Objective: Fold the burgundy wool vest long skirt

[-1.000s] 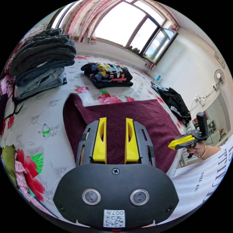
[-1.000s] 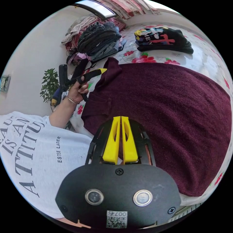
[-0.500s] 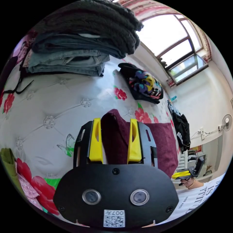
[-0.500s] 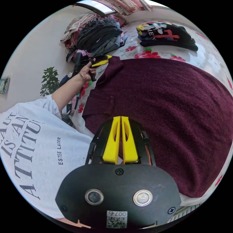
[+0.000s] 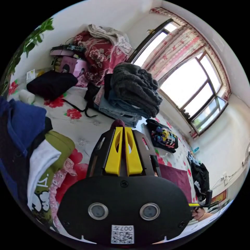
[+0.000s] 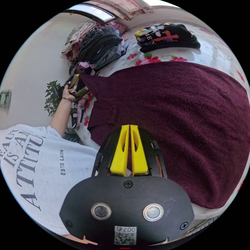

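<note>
Across the floral bed [image 6: 221, 56] the burgundy skirt [image 6: 182, 117] lay spread flat, one strap corner drawn out toward the left claw [image 5: 123, 130], whose jaws were clamped together on its tip; the right claw [image 6: 129, 127] hung above the near edge, jaws together on nothing

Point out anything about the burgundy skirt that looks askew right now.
One strap end of the burgundy skirt is drawn out into a point toward the left gripper, away from the flat body on the bed. The right gripper is shut at the near edge.
</note>
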Motion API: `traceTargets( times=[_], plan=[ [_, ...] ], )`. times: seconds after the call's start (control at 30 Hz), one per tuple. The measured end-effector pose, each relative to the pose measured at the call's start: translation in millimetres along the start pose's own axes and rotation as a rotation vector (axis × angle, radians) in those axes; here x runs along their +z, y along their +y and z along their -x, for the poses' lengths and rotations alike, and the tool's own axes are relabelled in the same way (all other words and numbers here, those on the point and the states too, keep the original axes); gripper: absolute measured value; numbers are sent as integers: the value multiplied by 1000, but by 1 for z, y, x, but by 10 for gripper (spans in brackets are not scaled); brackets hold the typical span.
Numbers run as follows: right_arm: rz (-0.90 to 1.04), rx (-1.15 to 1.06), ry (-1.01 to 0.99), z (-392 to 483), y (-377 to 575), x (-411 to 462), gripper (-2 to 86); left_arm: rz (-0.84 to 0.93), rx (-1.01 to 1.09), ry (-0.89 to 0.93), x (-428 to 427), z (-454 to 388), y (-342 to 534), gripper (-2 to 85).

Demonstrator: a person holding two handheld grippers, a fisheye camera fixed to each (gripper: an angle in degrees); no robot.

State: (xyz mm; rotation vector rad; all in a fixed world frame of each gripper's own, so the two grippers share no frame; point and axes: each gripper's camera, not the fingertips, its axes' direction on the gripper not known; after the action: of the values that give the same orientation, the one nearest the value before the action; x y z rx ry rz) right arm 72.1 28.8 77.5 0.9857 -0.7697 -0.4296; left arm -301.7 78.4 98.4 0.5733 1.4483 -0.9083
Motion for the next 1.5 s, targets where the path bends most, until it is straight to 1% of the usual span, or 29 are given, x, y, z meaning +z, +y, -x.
traceTargets(
  times=[0.03, 0.13, 0.2, 0.23, 0.27, 0.3, 0.37, 0.43, 0.5, 0.6, 0.67, 0.7, 0.77, 0.8, 0.87, 0.93, 1.03, 1.07, 1.13, 1.17, 1.2, 1.27, 1.3, 1.33, 1.37, 1.4, 1.43, 1.47, 1.5],
  plan=[
    [-5, -12, -5, 0, -4, -6, -2, 5, 27, 22, 2, -9, 1, -5],
    [-10, -41, -4, -1, -13, -20, 0, 107, 166, 140, 39, -66, 16, 7],
    [-19, -49, 5, -5, -14, -29, 1, 223, 300, 234, 86, -119, 49, 70],
    [-25, -43, 11, -10, -14, -35, 3, 272, 329, 257, 100, -132, 60, 90],
    [-31, -30, 12, -18, -12, -42, 5, 387, 365, 293, 128, -156, 84, 117],
    [-35, -20, 10, -23, -11, -45, 6, 475, 397, 306, 148, -176, 112, 133],
    [-68, 36, 13, -48, -3, -65, 15, 537, 447, 321, 159, -200, 152, 135],
    [-111, 86, 39, -72, 7, -86, 24, 549, 504, 315, 153, -213, 184, 134],
    [-154, 160, 84, -103, 21, -112, 35, 538, 561, 302, 129, -214, 215, 123],
    [-262, 340, 170, -169, 58, -167, 52, 555, 618, 263, 97, -202, 247, 116],
    [-400, 545, 233, -226, 103, -219, 64, 590, 649, 217, 86, -193, 267, 112],
    [-442, 603, 258, -239, 117, -232, 67, 597, 651, 176, 79, -185, 277, 110],
    [-609, 840, 330, -287, 178, -276, 81, 598, 624, 117, 74, -169, 286, 108],
    [-640, 894, 351, -297, 193, -284, 84, 588, 594, 72, 73, -158, 287, 109],
    [-714, 1075, 405, -328, 238, -303, 94, 553, 551, 2, 78, -143, 277, 114],
    [-718, 1145, 439, -346, 257, -306, 97, 526, 525, -12, 89, -135, 258, 120],
    [-690, 1208, 419, -372, 272, -295, 91, 472, 560, -38, 127, -141, 226, 129],
    [-718, 1207, 459, -371, 275, -295, 84, 472, 574, -53, 149, -146, 215, 132],
    [-718, 1194, 398, -378, 275, -290, 74, 499, 589, -83, 189, -152, 204, 135],
    [-736, 1208, 415, -376, 276, -289, 64, 524, 598, -115, 216, -155, 200, 135],
    [-741, 1202, 410, -376, 276, -288, 59, 567, 603, -133, 244, -156, 199, 133],
    [-730, 1173, 338, -382, 274, -281, 42, 641, 600, -150, 280, -155, 204, 126],
    [-732, 1174, 328, -382, 273, -279, 37, 685, 601, -176, 299, -152, 209, 107],
    [-753, 1146, 298, -379, 270, -278, 29, 679, 604, -206, 304, -152, 211, 98],
    [-787, 1081, 256, -371, 263, -279, 22, 634, 635, -233, 303, -153, 212, 47],
    [-804, 1042, 236, -366, 258, -281, 19, 612, 630, -232, 300, -152, 210, 18],
    [-831, 935, 204, -348, 240, -283, 14, 600, 627, -211, 296, -153, 208, 14],
    [-825, 793, 189, -323, 214, -284, 11, 532, 622, -163, 280, -154, 203, 10],
    [-804, 704, 183, -307, 197, -283, 9, 471, 637, -101, 264, -158, 199, 8]
  ],
)
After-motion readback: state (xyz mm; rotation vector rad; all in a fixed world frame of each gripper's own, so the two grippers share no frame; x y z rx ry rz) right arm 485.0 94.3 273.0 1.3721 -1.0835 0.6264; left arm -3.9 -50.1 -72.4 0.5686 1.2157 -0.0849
